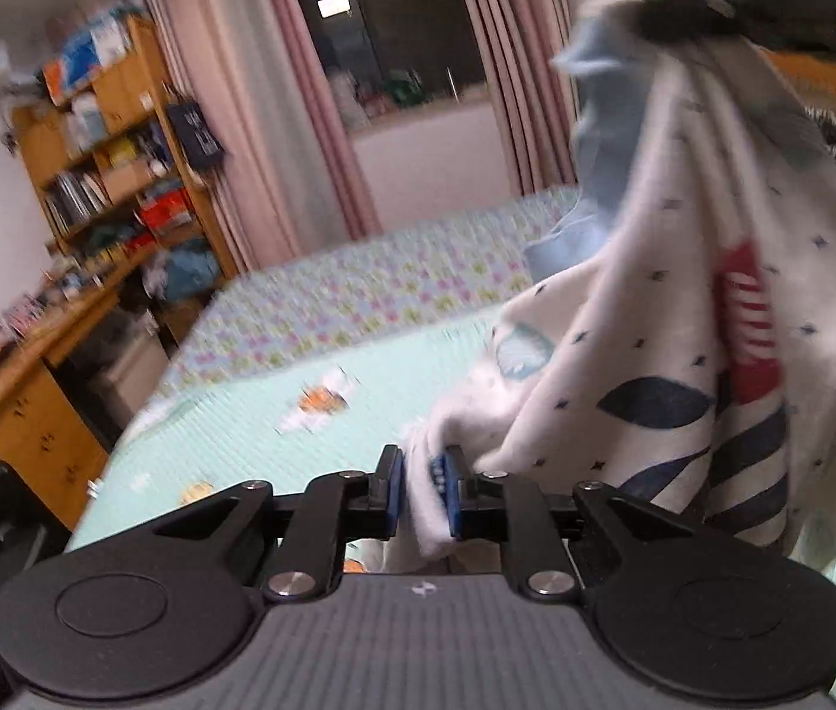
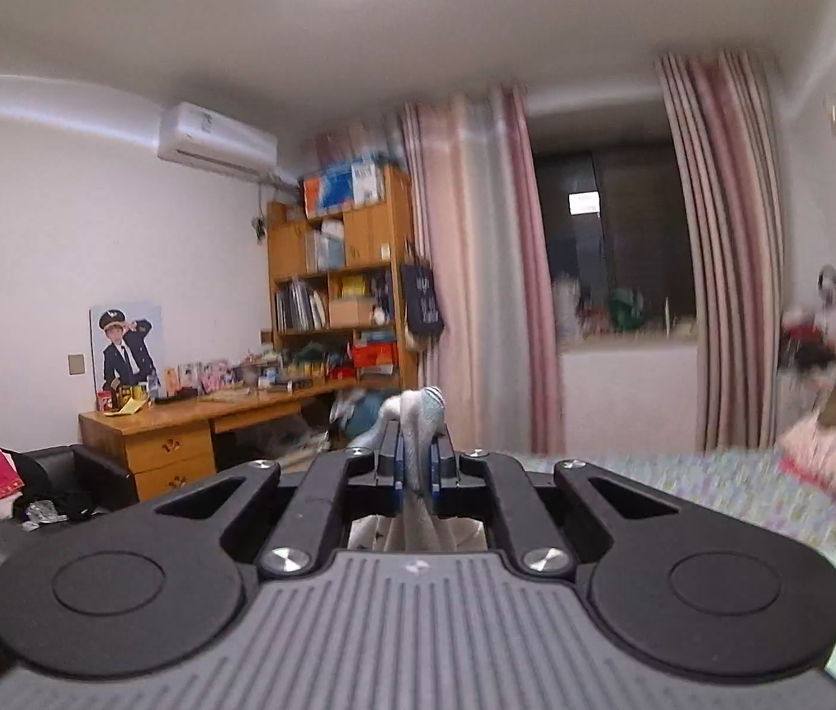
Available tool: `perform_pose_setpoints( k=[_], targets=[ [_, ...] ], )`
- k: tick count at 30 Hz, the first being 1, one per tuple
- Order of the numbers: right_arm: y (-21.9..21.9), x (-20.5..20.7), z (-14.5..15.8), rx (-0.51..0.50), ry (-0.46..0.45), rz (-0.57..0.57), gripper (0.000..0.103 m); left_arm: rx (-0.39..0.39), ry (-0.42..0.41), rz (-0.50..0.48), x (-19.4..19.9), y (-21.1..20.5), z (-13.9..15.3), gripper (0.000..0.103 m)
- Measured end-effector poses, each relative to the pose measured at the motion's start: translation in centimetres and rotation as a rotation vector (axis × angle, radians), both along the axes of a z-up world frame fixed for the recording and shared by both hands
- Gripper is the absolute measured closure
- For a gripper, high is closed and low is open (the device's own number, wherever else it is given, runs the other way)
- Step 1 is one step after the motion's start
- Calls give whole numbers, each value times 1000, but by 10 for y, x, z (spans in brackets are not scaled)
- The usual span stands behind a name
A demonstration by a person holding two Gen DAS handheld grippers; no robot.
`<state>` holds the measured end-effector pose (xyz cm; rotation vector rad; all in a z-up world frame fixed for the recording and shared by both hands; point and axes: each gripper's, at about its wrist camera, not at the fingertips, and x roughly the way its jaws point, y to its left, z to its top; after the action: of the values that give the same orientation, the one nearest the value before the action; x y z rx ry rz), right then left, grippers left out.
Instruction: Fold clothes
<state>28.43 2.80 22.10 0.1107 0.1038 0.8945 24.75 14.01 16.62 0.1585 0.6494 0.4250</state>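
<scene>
Garment: white printed cloth, hanging in the right half of the left wrist frame, raised off the bed. Left gripper is clamped on one edge; right gripper is clamped on another bunch at lower centre of its frame. Step in hand, as judged: lift and spread. Next move calls for drawing the grips apart, then laying the cloth flat.
</scene>
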Motion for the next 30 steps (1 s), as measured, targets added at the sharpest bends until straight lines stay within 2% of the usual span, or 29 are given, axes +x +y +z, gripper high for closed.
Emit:
perform_pose_setpoints(
  k=[2, 4, 6, 7, 9, 10, 11, 12, 15, 17, 18, 20, 21, 23, 24, 27, 29, 30],
  targets=[
    [16, 15, -9, 14, 58, 25, 94, -1, 2, 17, 17, 3, -8, 100],
    [27, 22, -16, 48, 90, 46, 94, -3, -11, 23, 25, 9, -15, 97],
    [38, 26, -26, 63, 101, 44, 94, 4, -5, 58, 28, 19, -28, 76],
    [42, 28, -33, 33, 98, 13, 94, 7, 8, 71, 28, 24, -37, 67],
    [50, 36, -53, -42, 111, -55, 84, 9, 49, 92, 26, 32, -59, 40],
    [51, 41, -66, -82, 131, -89, 77, 4, 69, 103, 23, 37, -70, 36],
    [49, 43, -81, -115, 155, -114, 74, -14, 85, 105, 18, 42, -81, 35],
    [45, 45, -97, -146, 180, -136, 67, -39, 102, 109, 12, 49, -92, 35],
    [31, 43, -153, -218, 297, -119, 53, -138, 157, 128, -8, 75, -127, 33],
    [31, 32, -190, -295, 335, -89, 53, -216, 186, 138, -23, 80, -150, 33],
    [33, 21, -209, -348, 333, -65, 52, -254, 201, 141, -31, 83, -160, 33],
    [46, -11, -243, -487, 269, -3, 52, -311, 234, 142, -46, 77, -181, 33],
    [53, -31, -261, -565, 227, 25, 52, -330, 256, 144, -52, 72, -193, 33],
    [63, -64, -287, -669, 207, 49, 52, -334, 317, 176, -63, 62, -225, 30],
    [69, -75, -295, -705, 238, 56, 48, -337, 352, 200, -67, 56, -235, 26],
    [76, -99, -308, -754, 365, 38, 32, -326, 443, 254, -77, 43, -255, 26],
    [76, -108, -311, -769, 440, -4, 28, -327, 477, 277, -81, 39, -260, 26],
    [73, -109, -309, -767, 476, -18, 27, -353, 471, 277, -83, 39, -257, 26]
  ],
)
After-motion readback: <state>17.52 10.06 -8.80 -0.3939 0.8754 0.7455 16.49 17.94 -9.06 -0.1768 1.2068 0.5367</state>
